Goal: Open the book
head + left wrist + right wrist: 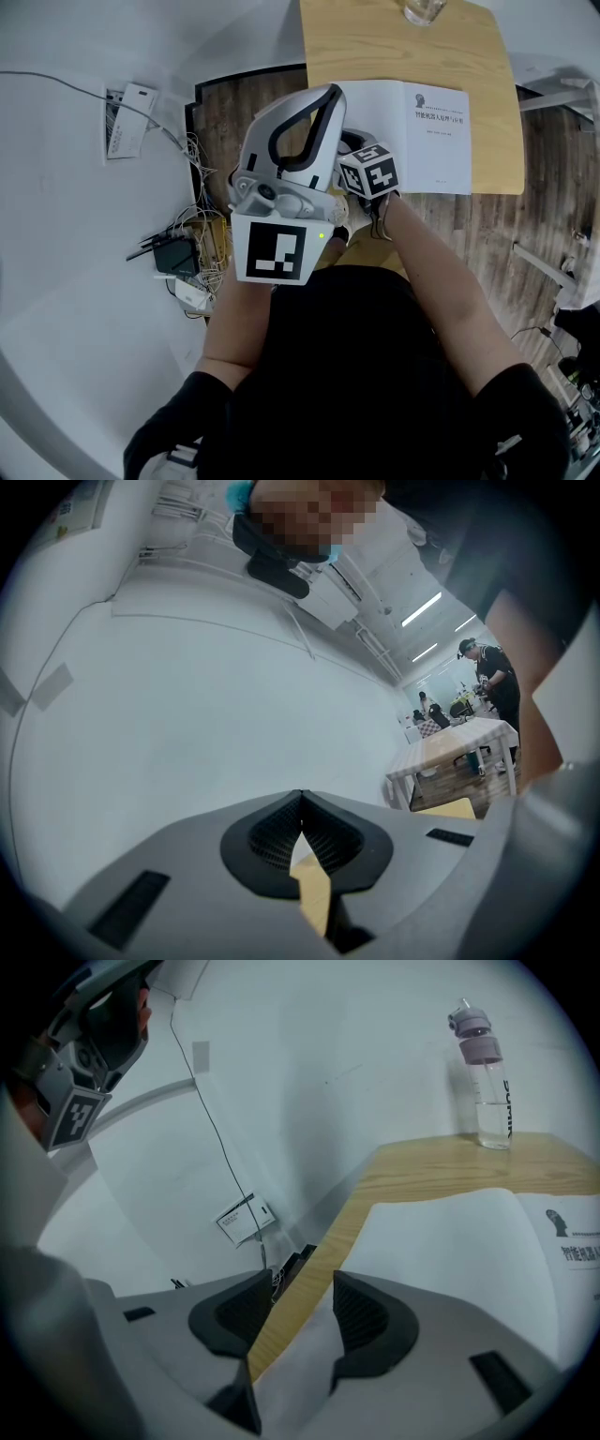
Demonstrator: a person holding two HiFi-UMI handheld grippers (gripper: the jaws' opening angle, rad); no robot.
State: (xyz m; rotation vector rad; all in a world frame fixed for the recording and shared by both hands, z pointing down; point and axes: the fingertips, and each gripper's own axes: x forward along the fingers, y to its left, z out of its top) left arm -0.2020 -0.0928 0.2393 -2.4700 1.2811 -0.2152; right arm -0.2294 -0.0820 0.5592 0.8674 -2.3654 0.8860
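**Book lying open on the table, right gripper wide open over its near corner**

The book (427,141) lies flat on the wooden table (394,52), showing a blank white leaf and a printed title page, so I judge the opening step done or nearly so. The right gripper (295,1312) tilts down over the near corner of the blank leaf. Its fingers (370,1321) are spread wide, with the leaf and the table edge showing between them and neither pad pressing on anything. The left gripper (302,827) is held level, facing the wall away from the book, with its fingers (267,832) closed together on nothing. A water bottle (487,1072) stands at the far end of the table. The next move probably calls for lifting the right gripper clear without catching the loose leaf.
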